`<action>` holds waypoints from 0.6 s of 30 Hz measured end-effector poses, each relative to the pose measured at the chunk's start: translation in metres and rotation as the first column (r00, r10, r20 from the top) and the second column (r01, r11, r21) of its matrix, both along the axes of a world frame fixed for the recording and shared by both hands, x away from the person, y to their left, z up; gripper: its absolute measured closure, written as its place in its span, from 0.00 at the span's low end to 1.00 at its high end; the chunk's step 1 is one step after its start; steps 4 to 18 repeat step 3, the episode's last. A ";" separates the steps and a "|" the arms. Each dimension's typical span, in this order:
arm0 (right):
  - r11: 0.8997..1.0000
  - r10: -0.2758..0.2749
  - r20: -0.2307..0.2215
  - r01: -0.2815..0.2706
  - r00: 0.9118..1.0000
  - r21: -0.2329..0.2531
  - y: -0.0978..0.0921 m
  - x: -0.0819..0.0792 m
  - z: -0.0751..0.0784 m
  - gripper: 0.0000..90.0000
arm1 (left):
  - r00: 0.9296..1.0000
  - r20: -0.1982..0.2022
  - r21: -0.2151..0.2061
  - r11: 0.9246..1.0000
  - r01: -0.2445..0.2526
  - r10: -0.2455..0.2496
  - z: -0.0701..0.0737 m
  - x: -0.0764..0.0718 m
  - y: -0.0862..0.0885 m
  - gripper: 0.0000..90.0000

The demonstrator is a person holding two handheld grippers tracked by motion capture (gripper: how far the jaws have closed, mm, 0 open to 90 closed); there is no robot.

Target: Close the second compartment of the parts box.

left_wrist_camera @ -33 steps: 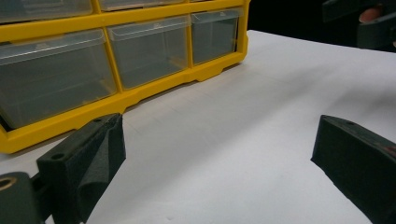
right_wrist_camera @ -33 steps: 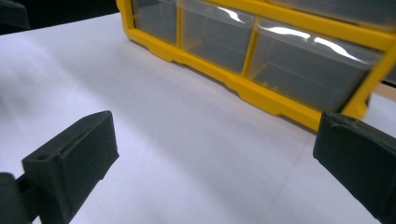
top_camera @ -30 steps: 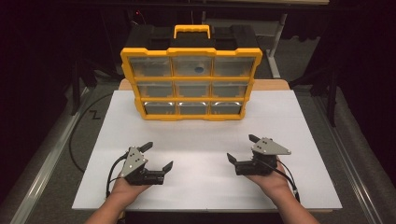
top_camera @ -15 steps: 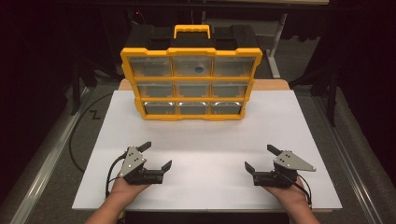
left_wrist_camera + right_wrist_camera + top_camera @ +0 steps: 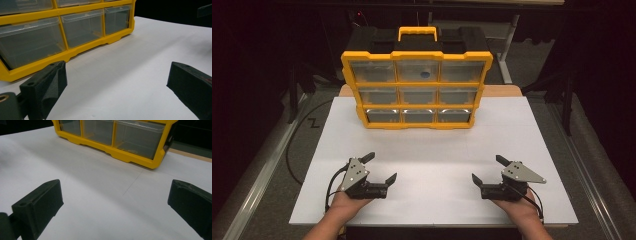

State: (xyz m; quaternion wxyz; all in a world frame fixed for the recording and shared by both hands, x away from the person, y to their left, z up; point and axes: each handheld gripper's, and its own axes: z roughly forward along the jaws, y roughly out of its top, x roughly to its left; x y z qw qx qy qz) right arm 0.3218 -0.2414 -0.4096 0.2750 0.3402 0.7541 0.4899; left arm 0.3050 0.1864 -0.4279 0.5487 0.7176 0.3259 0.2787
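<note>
High view: left gripper point(image 5: 379, 167) and right gripper point(image 5: 487, 169) low on the white table point(image 5: 432, 165), both spread wide, both holding nothing. Black jaws, blocky and a bit rough (like foam pads). Farther out, well apart from both, at the back of the table: yellow organizer box point(image 5: 417, 90), standing up, leaning a little. Hard, smooth plastic, probably slippery. Nine see-through drawers point(image 5: 418, 95), thin and likely easy to crack. Probably heavy-ish and stiff. Best grabbed by the yellow handle point(image 5: 418, 33) on top, or by the yellow side edges.
</note>
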 end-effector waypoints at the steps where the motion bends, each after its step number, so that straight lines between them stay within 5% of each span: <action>1: 1.000 0.001 -0.001 -0.001 1.000 0.000 0.000 0.000 0.000 0.01 | 1.000 0.000 -0.001 1.000 -0.001 0.001 0.000 0.000 0.000 0.04; 18: 1.000 0.002 -0.003 -0.002 1.000 0.002 0.000 0.001 0.000 0.01 | 1.000 -0.001 -0.005 1.000 -0.003 0.003 0.000 0.000 0.000 0.04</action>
